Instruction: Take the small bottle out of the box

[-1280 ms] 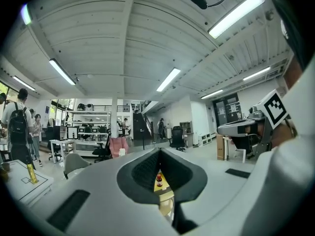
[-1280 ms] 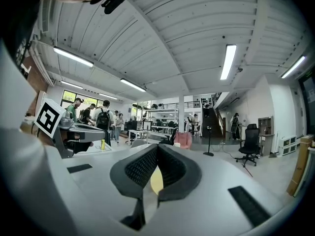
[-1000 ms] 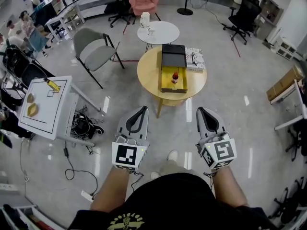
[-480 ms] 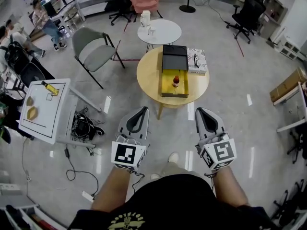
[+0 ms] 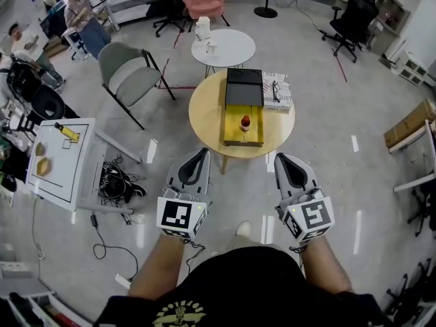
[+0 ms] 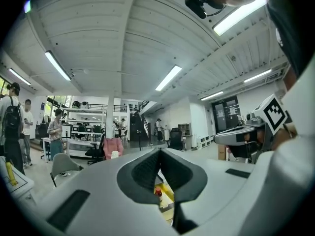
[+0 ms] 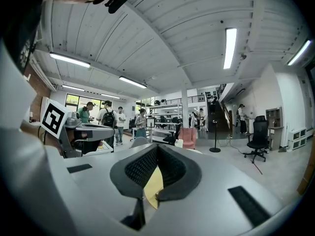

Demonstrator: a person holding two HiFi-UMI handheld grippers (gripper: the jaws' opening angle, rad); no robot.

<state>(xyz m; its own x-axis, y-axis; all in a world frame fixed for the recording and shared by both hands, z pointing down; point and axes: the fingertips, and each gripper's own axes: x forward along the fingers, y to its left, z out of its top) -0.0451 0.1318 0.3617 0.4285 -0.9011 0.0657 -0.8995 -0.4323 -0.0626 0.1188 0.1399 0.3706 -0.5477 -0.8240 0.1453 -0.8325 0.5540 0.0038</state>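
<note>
The small bottle stands in the box, well ahead between the left gripper and right gripper, both pressed together, empty.

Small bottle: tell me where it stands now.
Head view, centre: the small bottle stands inside the yellow box on the round wooden table, with the black lid just behind it.

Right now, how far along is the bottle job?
Done: nothing beyond the box lying open on the round table. In hand: nothing; the left gripper and right gripper are both shut and empty, short of the table. Left: reach in, grip the small bottle standing in the box, lift it out.
</note>
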